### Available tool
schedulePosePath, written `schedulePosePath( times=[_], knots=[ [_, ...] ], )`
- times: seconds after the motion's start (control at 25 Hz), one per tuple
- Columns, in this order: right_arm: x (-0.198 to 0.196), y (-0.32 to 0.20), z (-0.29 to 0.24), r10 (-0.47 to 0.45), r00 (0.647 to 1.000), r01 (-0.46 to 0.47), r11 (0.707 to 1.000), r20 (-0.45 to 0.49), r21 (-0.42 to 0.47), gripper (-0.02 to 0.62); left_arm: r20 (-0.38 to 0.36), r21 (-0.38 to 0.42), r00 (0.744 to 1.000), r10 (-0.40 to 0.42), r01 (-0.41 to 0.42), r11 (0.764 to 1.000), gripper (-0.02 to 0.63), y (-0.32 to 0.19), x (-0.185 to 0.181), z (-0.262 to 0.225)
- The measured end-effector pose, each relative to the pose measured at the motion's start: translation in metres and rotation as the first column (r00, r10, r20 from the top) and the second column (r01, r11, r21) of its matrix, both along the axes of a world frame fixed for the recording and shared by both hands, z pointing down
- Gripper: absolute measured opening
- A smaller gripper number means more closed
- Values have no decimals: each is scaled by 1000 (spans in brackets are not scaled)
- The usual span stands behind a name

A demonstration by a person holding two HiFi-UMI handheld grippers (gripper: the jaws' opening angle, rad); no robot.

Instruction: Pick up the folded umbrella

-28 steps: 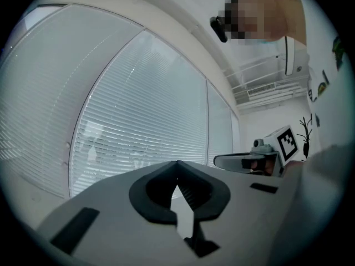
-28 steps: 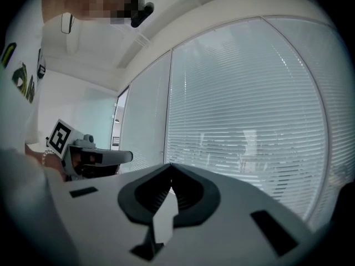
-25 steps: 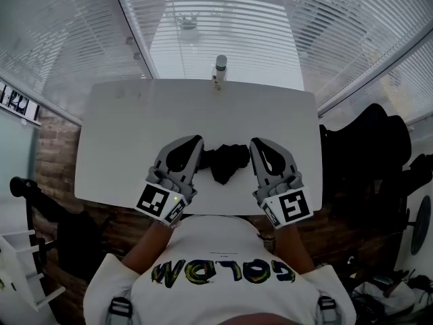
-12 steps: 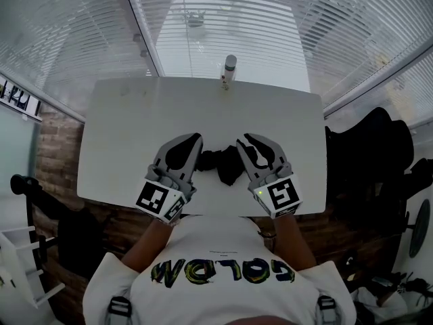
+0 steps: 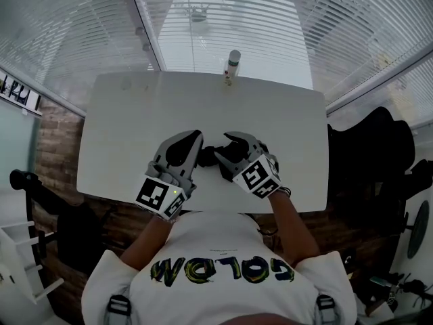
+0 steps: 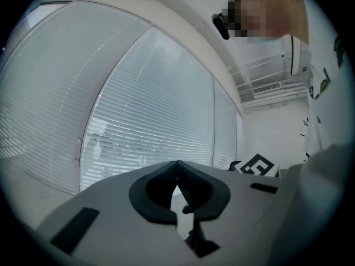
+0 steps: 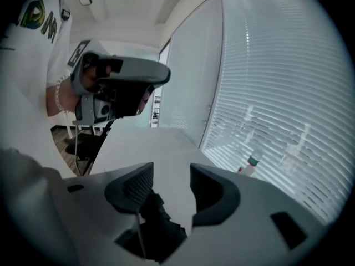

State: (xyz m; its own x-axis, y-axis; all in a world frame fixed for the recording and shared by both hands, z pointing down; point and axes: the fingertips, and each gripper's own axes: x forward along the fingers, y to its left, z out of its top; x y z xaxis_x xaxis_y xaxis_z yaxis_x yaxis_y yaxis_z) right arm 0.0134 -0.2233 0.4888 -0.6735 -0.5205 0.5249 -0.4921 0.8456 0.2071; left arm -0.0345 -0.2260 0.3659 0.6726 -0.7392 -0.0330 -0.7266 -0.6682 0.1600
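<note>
The folded black umbrella [image 5: 210, 156] lies crumpled on the white table [image 5: 135, 127], close to its front edge and between my two grippers. My right gripper [image 5: 222, 149] tilts down over the umbrella's right part, pointing left. In the right gripper view its jaws [image 7: 172, 173] are opening, and the umbrella's black fabric [image 7: 158, 226] sits low in the gap, free of the pads. My left gripper [image 5: 196, 137] lies level just left of the umbrella. Its jaw tips [image 6: 177, 165] meet with nothing between them.
A small bottle with a green band [image 5: 233, 63] [image 7: 250, 164] stands at the table's far edge, against the window blinds [image 5: 223, 19]. A dark chair or bag [image 5: 369, 147] sits beyond the table's right side. The person's body is right behind the front edge.
My right gripper has swung left and dropped onto the umbrella, rolling as it went, and its jaws have parted. The left gripper has hardly moved.
</note>
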Motion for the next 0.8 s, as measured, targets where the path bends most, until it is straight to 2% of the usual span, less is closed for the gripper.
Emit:
schedulePosePath(
  times=[0.12,0.2,0.4,0.6,0.8],
  knots=[
    [-14,9,31,-107,989,101,993,-100,-64,271,2,-1,1000,-5,5,1000,11,2,-1,3],
    [-21,14,52,-172,970,156,983,-175,-101,305,3,-3,1000,-9,9,1000,11,4,-3,3],
    [-32,22,95,-299,905,255,951,-303,-176,336,5,-10,1000,-21,21,1000,11,10,-7,5],
    [-34,28,139,-386,826,296,917,-410,-268,380,5,-18,999,-33,33,999,11,12,-12,8],
    [-34,28,169,-443,764,307,889,-469,-339,407,6,-21,999,-45,45,999,11,14,-17,8]
  ],
)
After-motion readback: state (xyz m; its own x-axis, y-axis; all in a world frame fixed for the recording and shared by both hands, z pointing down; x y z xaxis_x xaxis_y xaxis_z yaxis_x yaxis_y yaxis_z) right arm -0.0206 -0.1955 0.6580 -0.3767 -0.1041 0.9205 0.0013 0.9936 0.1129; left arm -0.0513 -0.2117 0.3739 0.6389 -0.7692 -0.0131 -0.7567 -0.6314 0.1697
